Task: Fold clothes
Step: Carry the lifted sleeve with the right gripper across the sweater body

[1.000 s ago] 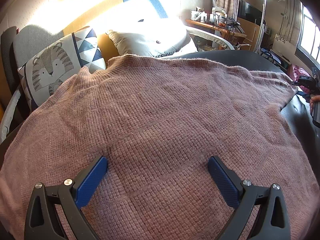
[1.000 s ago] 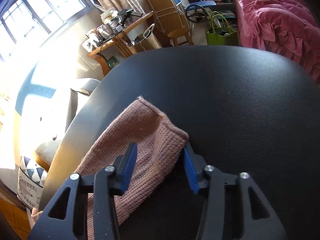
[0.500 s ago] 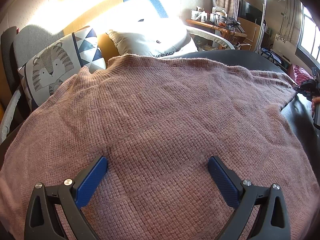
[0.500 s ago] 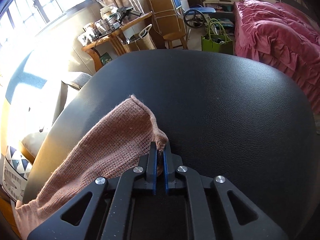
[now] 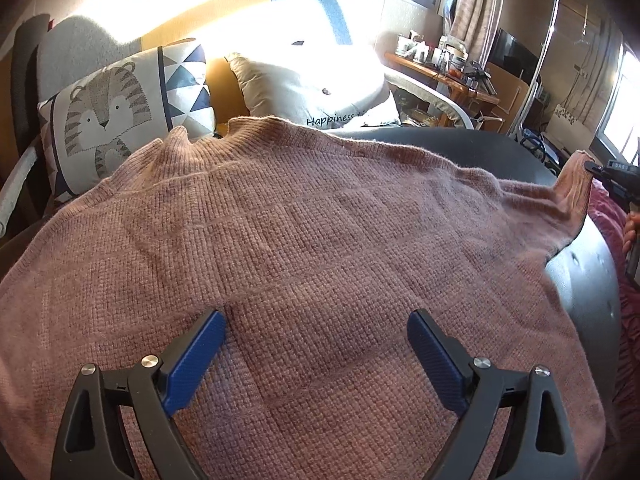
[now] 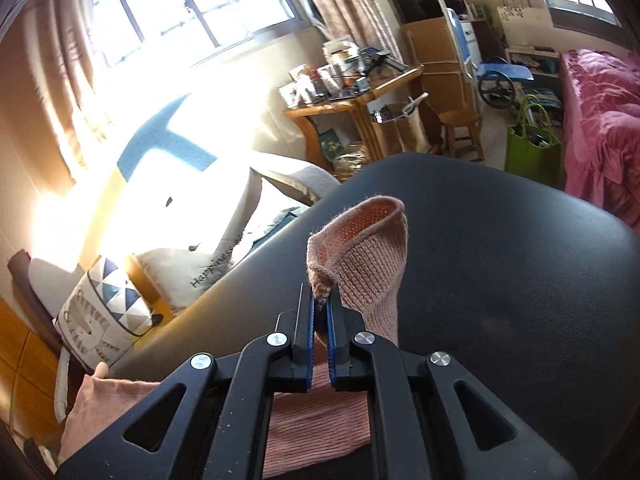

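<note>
A pink knit sweater (image 5: 304, 240) lies spread flat over a black leather table (image 5: 584, 304), collar toward the far edge. My left gripper (image 5: 316, 344) is open, its blue pads resting over the sweater's lower body. My right gripper (image 6: 320, 304) is shut on the cuff of the sweater's sleeve (image 6: 364, 256) and holds it lifted off the table (image 6: 500, 280). In the left wrist view the right gripper (image 5: 612, 178) shows at the far right with the sleeve end (image 5: 576, 188) raised.
A tiger cushion (image 5: 116, 116) and a white pillow (image 5: 312, 88) lie on a sofa behind the table. A cluttered wooden side table (image 6: 348, 92), a green bag (image 6: 532, 148) and a pink bed (image 6: 600, 128) stand beyond the far edge.
My right gripper closed on the sleeve cuff and lifted it up off the table. My left gripper stayed open over the sweater body.
</note>
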